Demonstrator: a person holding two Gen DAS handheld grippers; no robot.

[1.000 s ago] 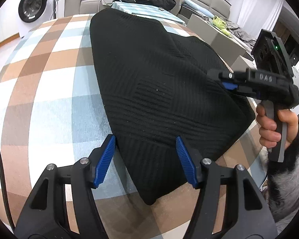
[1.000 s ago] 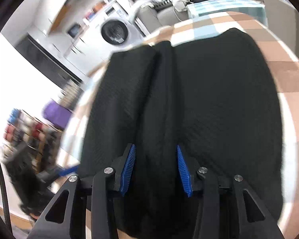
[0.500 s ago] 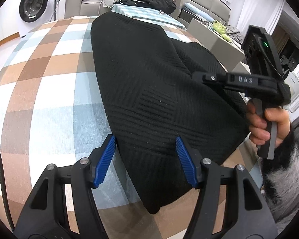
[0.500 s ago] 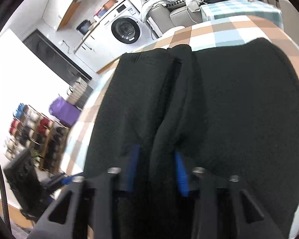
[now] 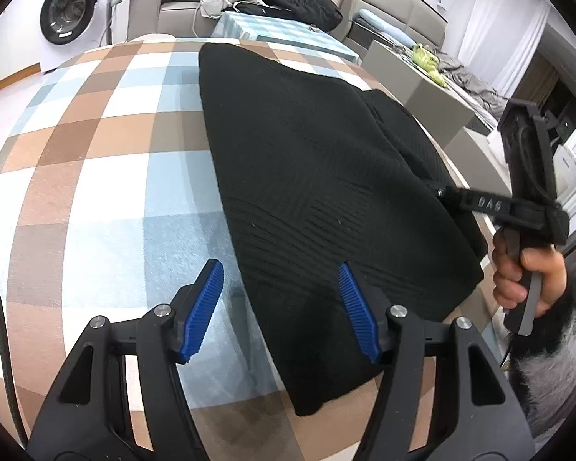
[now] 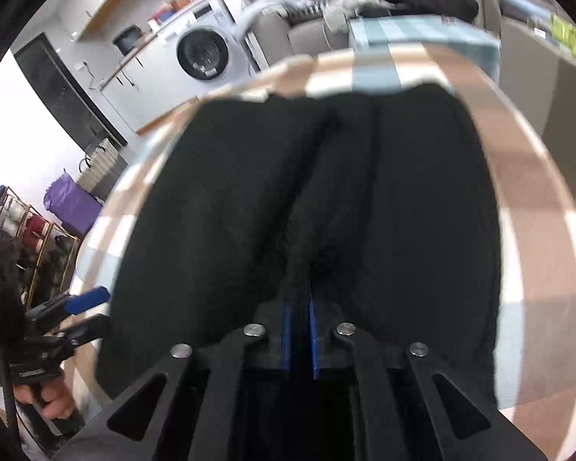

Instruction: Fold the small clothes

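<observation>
One black knitted sweater [image 5: 307,176] lay spread on the brown, white and pale-blue checked tabletop [image 5: 96,176]. The left gripper [image 5: 280,311] hung over its near hem with jaws apart, nothing pinched, one blue pad over the cloth and the other over the knit. The right gripper [image 6: 298,342] had its jaws clamped on a raised ridge of the sweater at the far side edge, a hand [image 5: 526,280] squeezing its handle
</observation>
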